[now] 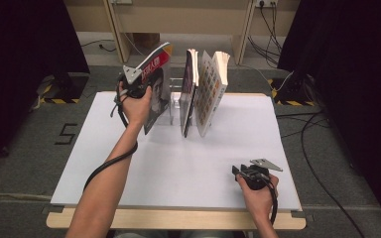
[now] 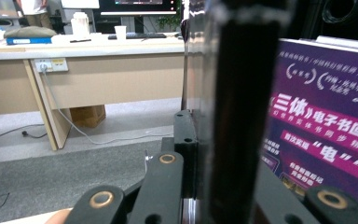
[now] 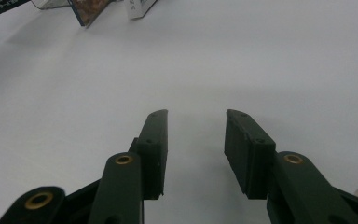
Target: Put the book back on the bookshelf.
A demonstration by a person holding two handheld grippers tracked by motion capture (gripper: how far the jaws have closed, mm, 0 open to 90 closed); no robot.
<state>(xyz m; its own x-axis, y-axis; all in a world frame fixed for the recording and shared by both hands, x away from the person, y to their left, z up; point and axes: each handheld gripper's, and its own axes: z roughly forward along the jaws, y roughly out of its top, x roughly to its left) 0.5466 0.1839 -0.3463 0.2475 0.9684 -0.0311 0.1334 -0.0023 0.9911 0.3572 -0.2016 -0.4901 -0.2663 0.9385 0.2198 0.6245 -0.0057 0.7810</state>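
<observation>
Upper left of the high view, the left claw (image 1: pixel 141 87) is clenched on a tilted magazine (image 1: pixel 158 89) beside the clear rack (image 1: pixel 174 101). Lower right, the right claw (image 1: pixel 238 172) rests released on the white table (image 1: pixel 178 168).

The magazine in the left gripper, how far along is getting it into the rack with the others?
Done: two books already stand in the clear rack. In hand: the left gripper is shut on the magazine, tilted at the rack's left end. Left: standing it in a slot and letting go. The right gripper rests open on the table.
</observation>
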